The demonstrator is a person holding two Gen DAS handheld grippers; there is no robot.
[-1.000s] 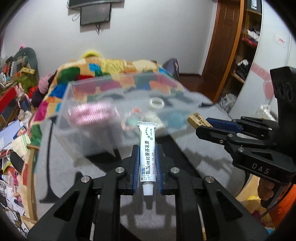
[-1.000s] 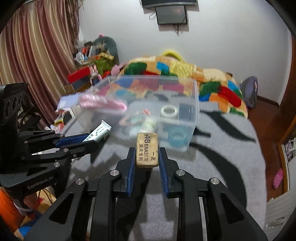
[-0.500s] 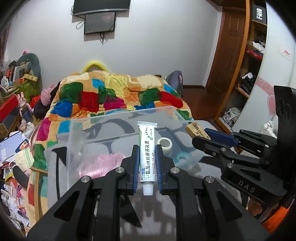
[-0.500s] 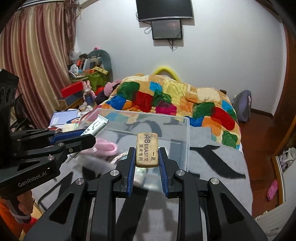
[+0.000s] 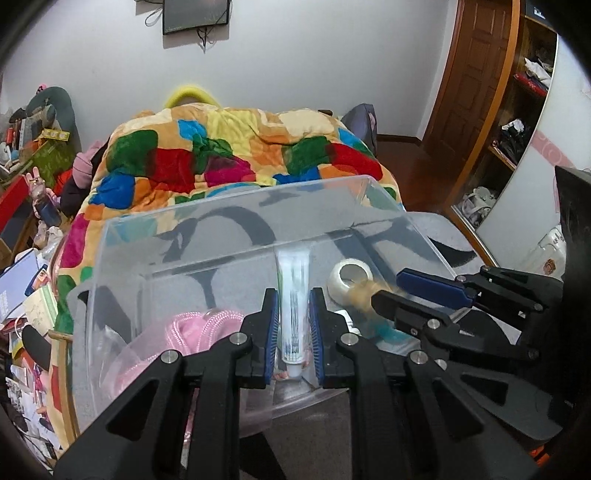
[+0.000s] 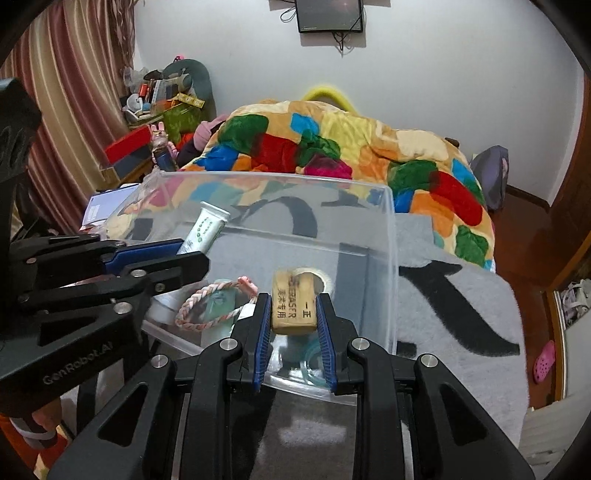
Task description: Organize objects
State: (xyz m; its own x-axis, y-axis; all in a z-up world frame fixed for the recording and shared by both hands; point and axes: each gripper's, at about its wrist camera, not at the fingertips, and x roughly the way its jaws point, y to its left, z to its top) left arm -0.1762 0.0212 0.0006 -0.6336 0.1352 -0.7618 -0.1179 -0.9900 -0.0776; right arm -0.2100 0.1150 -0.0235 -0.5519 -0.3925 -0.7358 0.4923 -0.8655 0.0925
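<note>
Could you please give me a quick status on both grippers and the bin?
Left gripper shut on tube, over bin. Right gripper shut on eraser, also over bin. Tape roll and bracelet inside; drop path clear.

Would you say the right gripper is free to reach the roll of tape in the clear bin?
Probably not yet: the right gripper is full, with the eraser between its jaws, though the bin is open-topped above the tape.

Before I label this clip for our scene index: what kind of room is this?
Most likely a lived-in bedroom. A bed under a patchwork quilt fills the middle, a small screen hangs on the wall above it, and open wardrobe shelves hold clothes and bags beside a wooden door.
</note>
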